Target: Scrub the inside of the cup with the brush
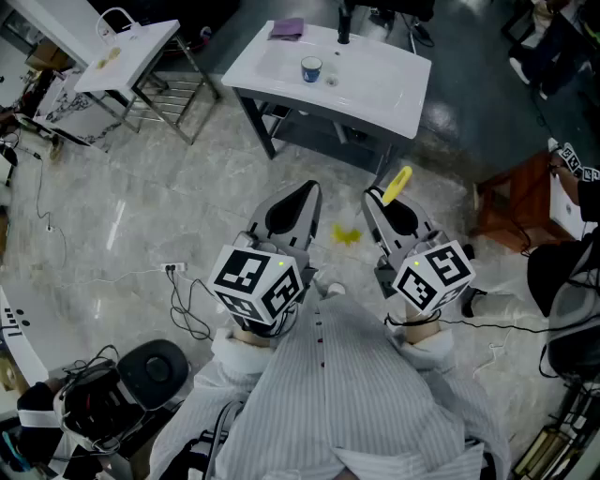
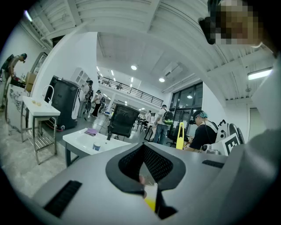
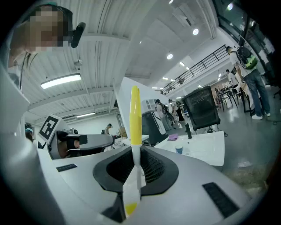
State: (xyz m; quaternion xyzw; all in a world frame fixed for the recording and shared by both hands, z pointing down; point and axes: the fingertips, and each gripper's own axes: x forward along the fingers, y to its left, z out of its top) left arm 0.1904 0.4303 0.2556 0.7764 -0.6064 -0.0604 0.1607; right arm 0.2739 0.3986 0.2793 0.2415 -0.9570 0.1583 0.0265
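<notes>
The biggest risk is the cup (image 1: 311, 68) itself. It stands loose on the white surface (image 1: 375, 84), well away from both tools, and nothing holds it. If the brush (image 1: 399, 182) goes in while the cup is free, the cup will likely slide or tip. The left tool (image 1: 307, 192) is closed tight on nothing, so it must open before it can steady the cup. A smaller risk is the brush grip. The right tool (image 1: 382, 202) clamps only the thin white stem, with the yellow end sticking out ahead, so scrubbing pressure may twist the brush in the grip.

Counted: two white surfaces, including a smaller one (image 1: 141, 42) at the left, two tools, one purple cloth (image 1: 287, 28), one brush, one cup.
</notes>
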